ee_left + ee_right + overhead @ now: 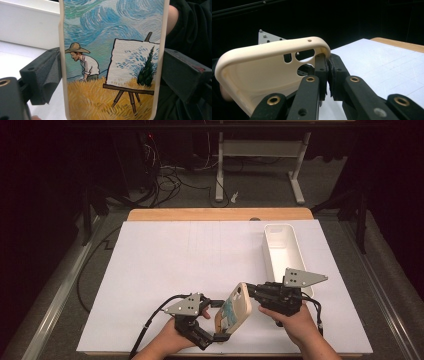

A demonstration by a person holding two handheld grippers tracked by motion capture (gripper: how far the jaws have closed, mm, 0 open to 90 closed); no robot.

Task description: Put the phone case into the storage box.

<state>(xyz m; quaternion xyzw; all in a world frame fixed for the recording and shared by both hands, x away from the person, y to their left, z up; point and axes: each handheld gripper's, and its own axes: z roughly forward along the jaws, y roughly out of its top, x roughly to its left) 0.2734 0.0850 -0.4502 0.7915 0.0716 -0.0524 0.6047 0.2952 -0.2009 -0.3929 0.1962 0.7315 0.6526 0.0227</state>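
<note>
White table (165, 270), white bin (281, 251) far right; phone case (233, 306) held above the near edge between 2 grippers. Left gripper (218, 336) clamps its 2 long sides, right gripper (248, 292) pinches its rim by the camera cutout. Mid-handover probably; next, 1 grip likely lets go.

A phone case (233, 307) sits between both grippers, bin (281, 254) behind right.

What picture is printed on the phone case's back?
The phone case shows a painter in a straw hat beside an easel; clearest in the left gripper view.

Cream phone case (112, 75) bears a painted blue-and-yellow field scene.
</note>
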